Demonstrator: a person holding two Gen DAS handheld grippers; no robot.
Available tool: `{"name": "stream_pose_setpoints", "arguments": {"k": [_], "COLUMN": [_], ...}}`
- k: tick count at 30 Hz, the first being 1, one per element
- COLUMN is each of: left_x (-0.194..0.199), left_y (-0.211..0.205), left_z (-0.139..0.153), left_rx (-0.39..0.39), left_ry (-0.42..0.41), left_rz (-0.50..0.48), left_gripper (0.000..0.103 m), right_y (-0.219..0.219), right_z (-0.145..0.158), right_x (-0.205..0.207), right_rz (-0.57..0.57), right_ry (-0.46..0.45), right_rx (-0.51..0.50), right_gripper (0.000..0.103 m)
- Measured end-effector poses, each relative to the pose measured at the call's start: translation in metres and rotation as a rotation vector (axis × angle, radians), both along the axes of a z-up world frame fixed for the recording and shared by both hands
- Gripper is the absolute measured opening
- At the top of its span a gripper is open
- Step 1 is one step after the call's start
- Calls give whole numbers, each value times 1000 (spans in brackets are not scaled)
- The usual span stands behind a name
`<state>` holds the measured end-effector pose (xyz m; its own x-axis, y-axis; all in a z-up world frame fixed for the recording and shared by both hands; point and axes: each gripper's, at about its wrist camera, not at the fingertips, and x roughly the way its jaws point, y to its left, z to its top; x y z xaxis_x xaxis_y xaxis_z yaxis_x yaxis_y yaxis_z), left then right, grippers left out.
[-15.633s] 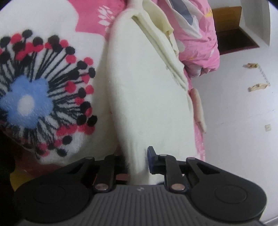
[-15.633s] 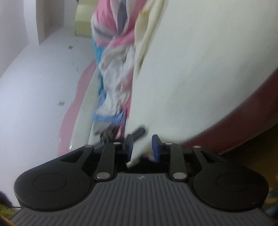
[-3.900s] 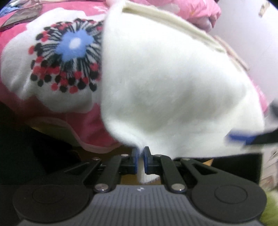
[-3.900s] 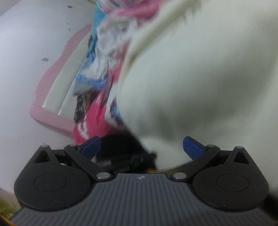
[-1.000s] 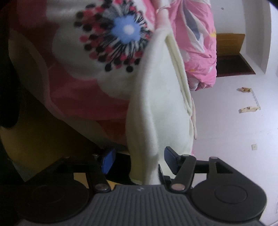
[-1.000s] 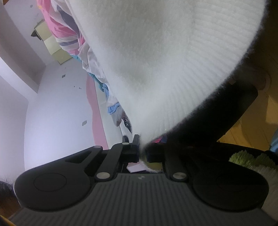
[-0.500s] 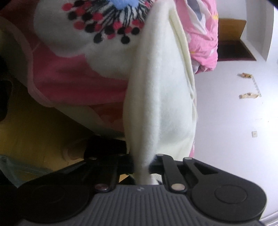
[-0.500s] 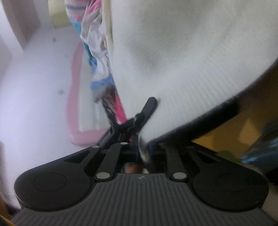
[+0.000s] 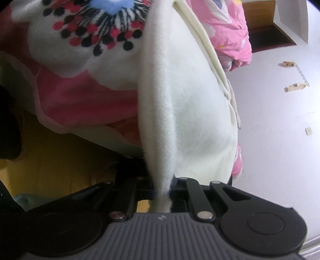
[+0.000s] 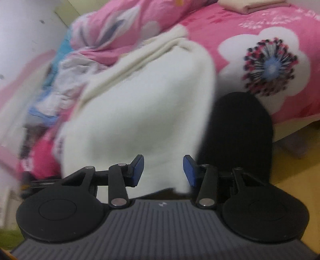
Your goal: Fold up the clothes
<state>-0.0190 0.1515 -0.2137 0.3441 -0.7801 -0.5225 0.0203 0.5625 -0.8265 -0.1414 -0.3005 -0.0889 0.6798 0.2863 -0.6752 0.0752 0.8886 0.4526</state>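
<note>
On left cam, left hand-held gripper (image 9: 162, 191) pinching white garment (image 9: 192, 112), right cam only, folded beige cloth (image 10: 250, 6)

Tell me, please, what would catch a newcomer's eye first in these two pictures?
First the fluffy white garment, which fills the middle of both views and hangs over the edge of the bed; the left tongs are shut on a fold of it. Next the pink cover's big flower, white with a blue heart and red and black dots. The right tongs have just been opening, their blue pads clear of the fabric.
</note>
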Motion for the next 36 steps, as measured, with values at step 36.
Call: {"name": "stream_pose_setpoints", "arguments": {"k": [36], "left_x": [-27], "left_y": [-1], "left_z": [66], "left_rx": [18], "left_ry": [-263], "left_rz": [-78], "left_gripper": [10], "right_y": [-67], "right_z": [9], "right_x": [-26], "right_rz": [-173], "right_ry": [-151], "right_rx": [523], "right_gripper": [5]}}
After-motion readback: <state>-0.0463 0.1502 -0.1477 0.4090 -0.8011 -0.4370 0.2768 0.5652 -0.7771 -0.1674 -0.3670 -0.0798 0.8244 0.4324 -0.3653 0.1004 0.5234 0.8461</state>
